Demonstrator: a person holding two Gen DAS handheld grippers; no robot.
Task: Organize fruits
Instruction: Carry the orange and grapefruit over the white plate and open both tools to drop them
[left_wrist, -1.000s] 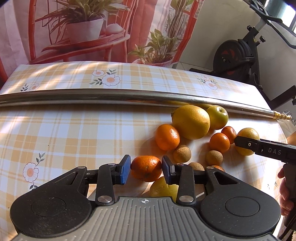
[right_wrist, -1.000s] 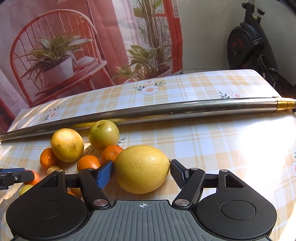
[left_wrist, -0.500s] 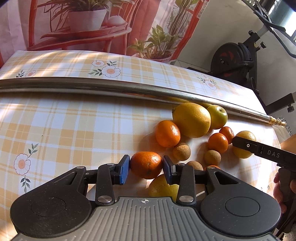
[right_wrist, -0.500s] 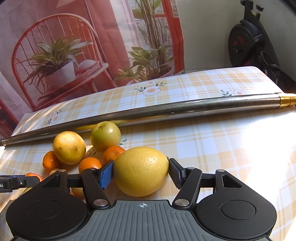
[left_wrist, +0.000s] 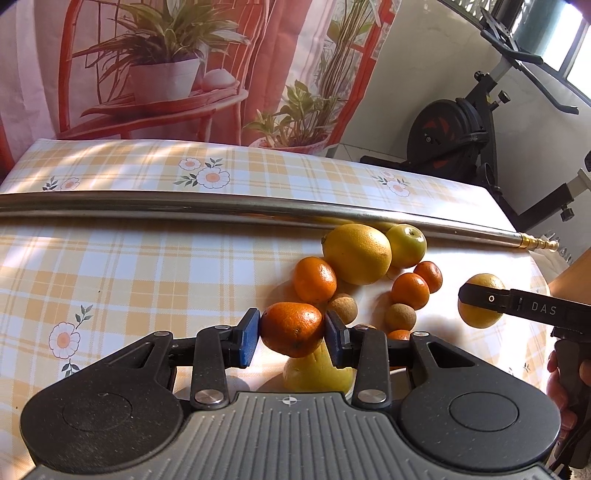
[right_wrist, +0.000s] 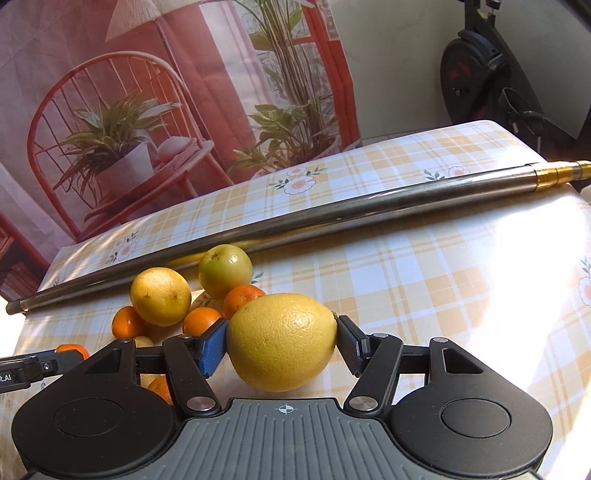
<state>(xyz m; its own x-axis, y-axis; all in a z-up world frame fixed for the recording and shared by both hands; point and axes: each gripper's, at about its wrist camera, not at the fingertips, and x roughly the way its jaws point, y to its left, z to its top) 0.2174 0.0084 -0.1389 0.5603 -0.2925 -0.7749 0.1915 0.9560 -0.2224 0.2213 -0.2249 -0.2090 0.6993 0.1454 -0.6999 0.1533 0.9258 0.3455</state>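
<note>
A: Holding both fruits now? Your left gripper (left_wrist: 291, 338) has its pads pressed on a small orange (left_wrist: 291, 328), lifted just above the pile (left_wrist: 369, 280) on the table (left_wrist: 147, 266).

B: And the right?

A: Your right gripper (right_wrist: 281, 341) is clamped end to end on the big yellow citrus (right_wrist: 281, 341). It looks heavy, its rind slick; grip the widest part.

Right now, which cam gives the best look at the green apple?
Right wrist view: the green apple shows almost whole, stem dimple up, just in front of the metal pole. In the left wrist view it is partly hidden behind the big yellow citrus.
</note>
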